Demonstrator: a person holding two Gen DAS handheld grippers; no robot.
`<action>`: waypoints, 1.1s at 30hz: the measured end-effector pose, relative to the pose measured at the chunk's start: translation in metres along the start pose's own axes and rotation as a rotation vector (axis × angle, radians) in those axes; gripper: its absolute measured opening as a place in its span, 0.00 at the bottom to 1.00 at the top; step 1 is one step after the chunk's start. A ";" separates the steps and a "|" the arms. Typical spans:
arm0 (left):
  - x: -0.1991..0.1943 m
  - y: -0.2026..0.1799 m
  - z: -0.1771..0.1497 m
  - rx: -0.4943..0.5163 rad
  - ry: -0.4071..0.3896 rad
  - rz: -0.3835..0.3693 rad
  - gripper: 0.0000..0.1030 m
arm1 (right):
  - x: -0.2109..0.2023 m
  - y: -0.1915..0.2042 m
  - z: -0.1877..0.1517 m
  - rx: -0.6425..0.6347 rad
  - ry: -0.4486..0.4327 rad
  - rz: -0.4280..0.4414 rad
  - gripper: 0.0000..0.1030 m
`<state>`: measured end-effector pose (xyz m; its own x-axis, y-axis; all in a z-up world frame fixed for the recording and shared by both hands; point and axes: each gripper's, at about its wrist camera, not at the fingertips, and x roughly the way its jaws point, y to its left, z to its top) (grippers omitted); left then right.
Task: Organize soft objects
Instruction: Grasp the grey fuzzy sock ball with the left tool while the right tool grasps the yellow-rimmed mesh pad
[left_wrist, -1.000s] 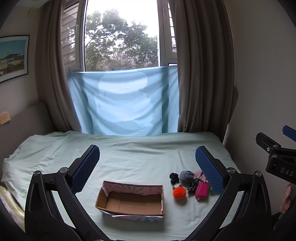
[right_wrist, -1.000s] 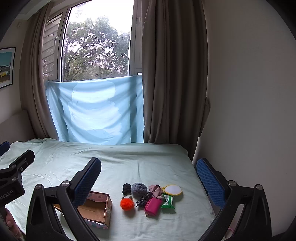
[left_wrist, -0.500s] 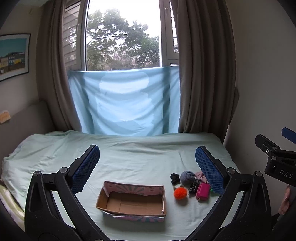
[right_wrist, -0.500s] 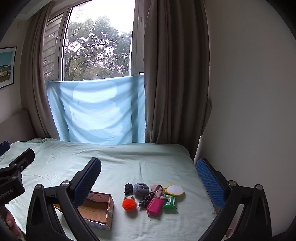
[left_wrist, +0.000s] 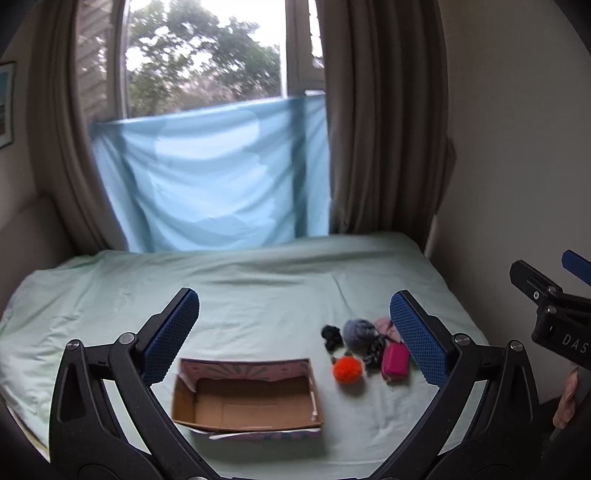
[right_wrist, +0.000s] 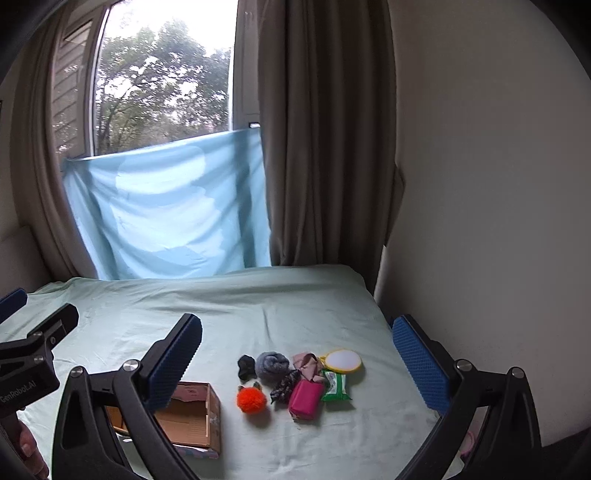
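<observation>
Soft items clustered low and right of centre on the bed sheet, orange pompom, grey roll, pink pouch, cardboard box lower centre, your left gripper and right gripper both spread wide, holding nothing.

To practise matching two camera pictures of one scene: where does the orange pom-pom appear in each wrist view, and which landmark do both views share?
Left wrist view: the orange pom-pom lies on the bed right of centre, just right of the cardboard box.
Right wrist view: the orange pom-pom lies left of centre, low, between the box and the pink pouch.
Shared landmark: the cardboard box, left of the pom-pom in both.
</observation>
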<state>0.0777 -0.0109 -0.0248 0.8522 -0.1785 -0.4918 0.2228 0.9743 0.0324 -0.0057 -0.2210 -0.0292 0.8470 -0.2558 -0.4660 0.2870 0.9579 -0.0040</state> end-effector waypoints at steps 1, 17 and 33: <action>0.011 -0.002 -0.003 0.005 0.020 -0.024 1.00 | 0.008 -0.003 -0.004 0.011 0.010 -0.011 1.00; 0.254 -0.099 -0.091 0.030 0.309 -0.146 1.00 | 0.226 -0.083 -0.085 0.084 0.290 -0.101 1.00; 0.452 -0.158 -0.177 0.008 0.477 -0.124 0.98 | 0.453 -0.118 -0.165 0.103 0.536 -0.067 1.00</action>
<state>0.3442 -0.2216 -0.4063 0.5077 -0.2086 -0.8359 0.3138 0.9484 -0.0461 0.2700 -0.4279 -0.3859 0.4869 -0.1877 -0.8530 0.3977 0.9172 0.0252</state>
